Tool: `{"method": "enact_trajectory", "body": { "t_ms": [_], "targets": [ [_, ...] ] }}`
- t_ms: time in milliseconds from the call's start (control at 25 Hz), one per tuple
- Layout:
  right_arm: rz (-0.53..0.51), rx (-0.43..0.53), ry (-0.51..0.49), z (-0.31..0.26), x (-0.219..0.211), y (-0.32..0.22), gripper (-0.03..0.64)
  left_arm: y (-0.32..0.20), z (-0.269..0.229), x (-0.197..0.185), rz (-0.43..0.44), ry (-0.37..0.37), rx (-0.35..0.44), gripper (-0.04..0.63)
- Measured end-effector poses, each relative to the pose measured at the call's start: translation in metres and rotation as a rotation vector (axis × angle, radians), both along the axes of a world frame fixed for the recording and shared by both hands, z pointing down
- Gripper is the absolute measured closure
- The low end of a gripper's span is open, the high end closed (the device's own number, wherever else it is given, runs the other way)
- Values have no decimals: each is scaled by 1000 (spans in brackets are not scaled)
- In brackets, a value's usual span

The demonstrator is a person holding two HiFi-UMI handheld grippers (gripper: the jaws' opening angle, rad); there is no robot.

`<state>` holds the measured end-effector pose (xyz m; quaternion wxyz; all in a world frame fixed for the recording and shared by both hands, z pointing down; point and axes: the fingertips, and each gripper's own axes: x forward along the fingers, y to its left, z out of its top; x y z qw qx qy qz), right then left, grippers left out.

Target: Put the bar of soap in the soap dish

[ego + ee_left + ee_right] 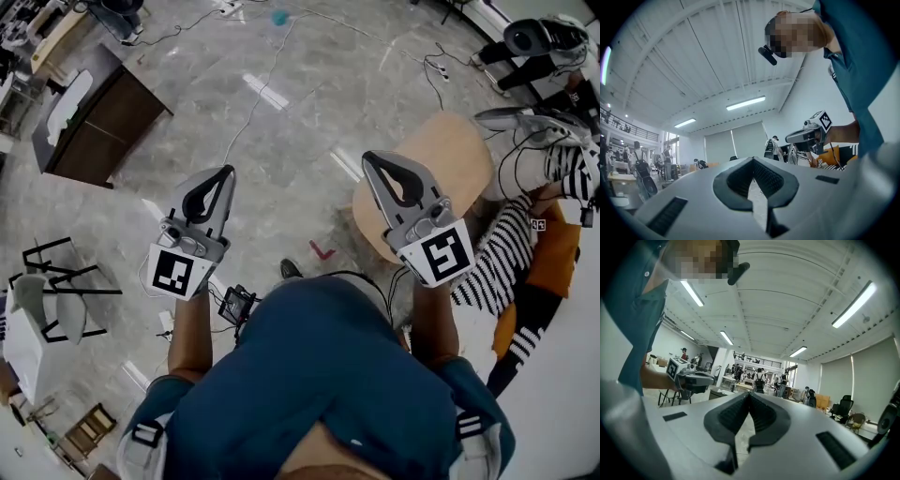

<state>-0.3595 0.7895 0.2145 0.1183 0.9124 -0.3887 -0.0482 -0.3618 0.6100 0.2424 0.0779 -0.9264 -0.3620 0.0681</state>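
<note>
Neither a bar of soap nor a soap dish shows in any view. In the head view my left gripper (227, 172) and right gripper (368, 157) are held out level over the floor, side by side. Both are shut with nothing between their jaws. The left gripper view looks along its closed jaws (752, 160) into a large hall, with the right gripper (806, 136) off to the right. The right gripper view shows its own jaws closed (749, 394) and the left gripper (689, 377) at the left.
A round wooden table (448, 159) stands just beyond the right gripper. A dark cabinet (103, 122) is at the far left and a black-framed chair (56, 291) at the left. Cables (262, 84) trail over the marble floor. Striped cloth and orange items (525, 253) lie at the right.
</note>
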Motion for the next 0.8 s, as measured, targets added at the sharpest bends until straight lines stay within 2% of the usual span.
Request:
{"method": "enact_trajectory", "body": {
  "t_ms": [80,200,400,600,800],
  "targets": [
    [-14,-10,12,-1,9,-14,603,-12,2,8,-7,-4,-7,592],
    [-25,-11,-22,2,26,-28,603,-29,3,21,-30,-7,-17,592],
    [-71,-30,5,5,69,-43,603,-51,9,52,-81,-24,-9,592],
    [-113,-2,-35,11,125,-57,603,-65,9,100,-142,-26,-4,592],
    [-171,20,-18,10,191,-56,603,-59,5,156,-185,-16,15,592]
  ]
}}
